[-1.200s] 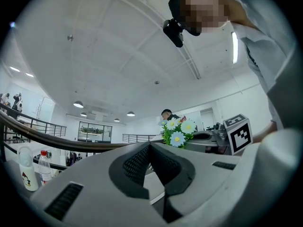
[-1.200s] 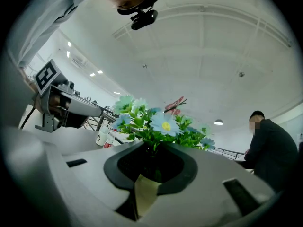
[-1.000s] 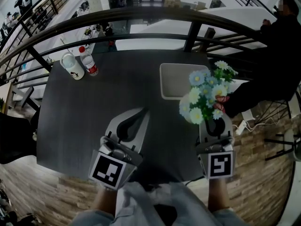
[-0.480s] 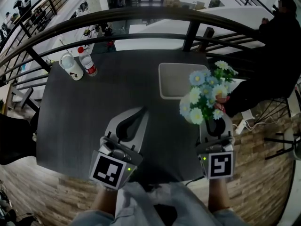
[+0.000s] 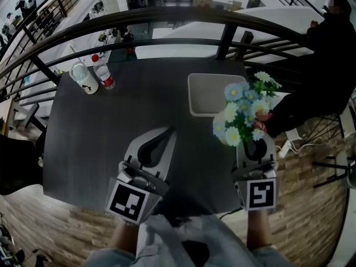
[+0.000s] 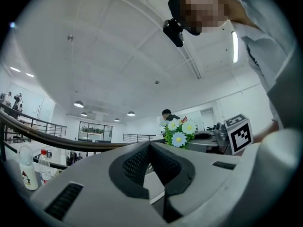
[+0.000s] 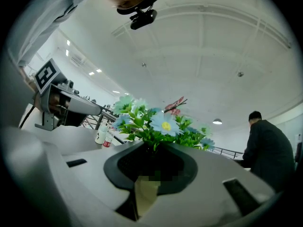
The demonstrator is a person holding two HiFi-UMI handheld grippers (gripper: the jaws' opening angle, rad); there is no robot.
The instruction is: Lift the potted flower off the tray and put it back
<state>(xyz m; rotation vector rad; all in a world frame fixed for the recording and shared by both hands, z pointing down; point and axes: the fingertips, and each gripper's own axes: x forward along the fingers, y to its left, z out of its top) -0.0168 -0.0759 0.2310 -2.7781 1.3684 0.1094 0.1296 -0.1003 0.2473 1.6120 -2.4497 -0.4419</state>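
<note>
While left tongs (image 5: 169, 131) sit with jaws together over the bench (image 5: 111, 138) at 7 o'clock, right tongs (image 5: 254, 144) at 5 o'clock are clamped on the potted flower (image 5: 242, 113). It's off the tray (image 5: 196, 96), at the tray's 5 o'clock corner. Bottle (image 5: 104, 73) and cup (image 5: 85, 78) at 11.

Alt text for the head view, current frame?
Seen from above, the right gripper holds a potted flower at the right edge of the dark table, near a white tray. The left gripper is shut and empty; a cup and bottle stand far left.
</note>
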